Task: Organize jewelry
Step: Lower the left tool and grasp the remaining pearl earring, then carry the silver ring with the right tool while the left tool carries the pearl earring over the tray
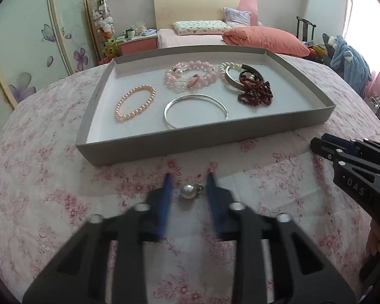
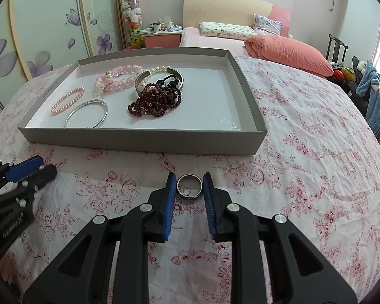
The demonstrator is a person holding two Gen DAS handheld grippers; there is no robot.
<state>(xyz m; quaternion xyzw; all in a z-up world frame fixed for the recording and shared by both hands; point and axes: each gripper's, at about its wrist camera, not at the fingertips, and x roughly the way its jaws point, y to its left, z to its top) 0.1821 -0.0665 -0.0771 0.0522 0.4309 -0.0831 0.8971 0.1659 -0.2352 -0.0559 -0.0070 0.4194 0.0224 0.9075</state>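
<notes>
Pink rose-print cloth [image 2: 304, 131], creased and quilted, covers the round surface, with a bed [image 2: 215, 39] and an orange pillow [image 2: 288, 50] behind it. At twelve o'clock on the cloth sits a shallow grey cardboard tray [image 2: 144, 140] with a white floor. Inside it lie a small peach bead bracelet [image 2: 68, 100], a thin smooth silver bangle [image 2: 87, 114], chunky glossy pink beads [image 2: 116, 79], a wide metal cuff [image 2: 159, 79] with a white pearl strand [image 2: 159, 69] partly hidden behind it, and a tangled heap of dark red beads [image 2: 152, 101] lying against the cuff.

The left tongs [image 1: 188, 177] are spread, their blue pads blurred, either side of a round pearl ring [image 1: 188, 191] lying on the cloth just before the tray's near wall; its metal band is half hidden behind the pearl and hard to make out.

The right tongs [image 2: 189, 176] are also spread, with ribbed blue pads flanking a plain steel band ring [image 2: 189, 186] lying flat on the cloth. Whether the pads touch it cannot be told. Each tool's black body is cut off at the frame edge in the other's view.
</notes>
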